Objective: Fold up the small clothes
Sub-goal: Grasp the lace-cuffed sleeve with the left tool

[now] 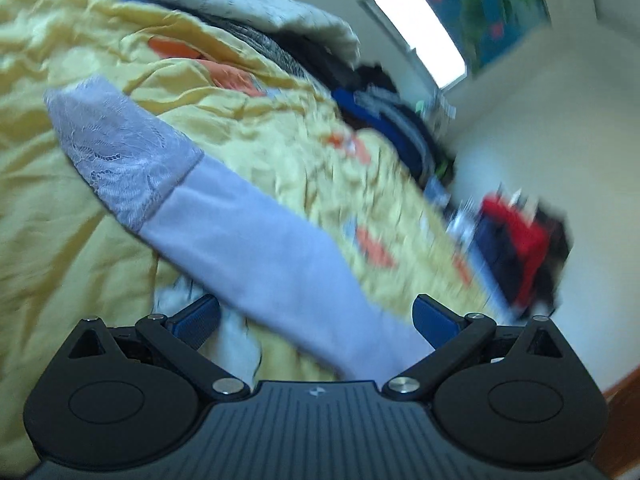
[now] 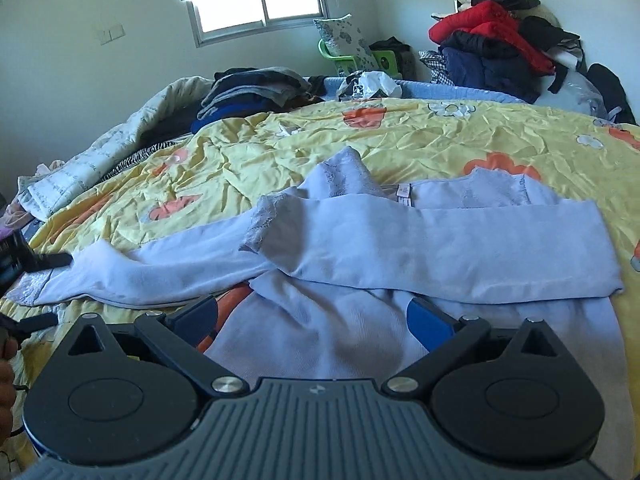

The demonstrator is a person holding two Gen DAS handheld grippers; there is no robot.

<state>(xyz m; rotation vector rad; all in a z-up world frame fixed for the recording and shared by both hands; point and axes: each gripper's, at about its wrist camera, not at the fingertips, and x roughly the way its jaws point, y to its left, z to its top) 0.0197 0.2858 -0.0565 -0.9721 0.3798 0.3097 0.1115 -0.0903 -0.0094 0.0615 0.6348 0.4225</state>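
A pale lavender long-sleeved top (image 2: 400, 248) with lace trim lies on the yellow flowered bedspread (image 2: 400, 136), one sleeve folded across its body. Its other sleeve (image 2: 160, 264) stretches out to the left. My right gripper (image 2: 314, 318) is open just above the top's lower hem. In the left wrist view the stretched sleeve (image 1: 248, 248) with its lace cuff (image 1: 116, 152) runs between the fingers of my left gripper (image 1: 316, 316), which is open. The left gripper's fingers (image 2: 48, 259) show in the right wrist view at the sleeve's end.
A stack of folded dark clothes (image 2: 248, 92) sits at the bed's far left beside a white quilt (image 2: 100, 152). A heap of red and dark jackets (image 2: 496, 40) rises at the far right. A window (image 2: 256, 8) is behind.
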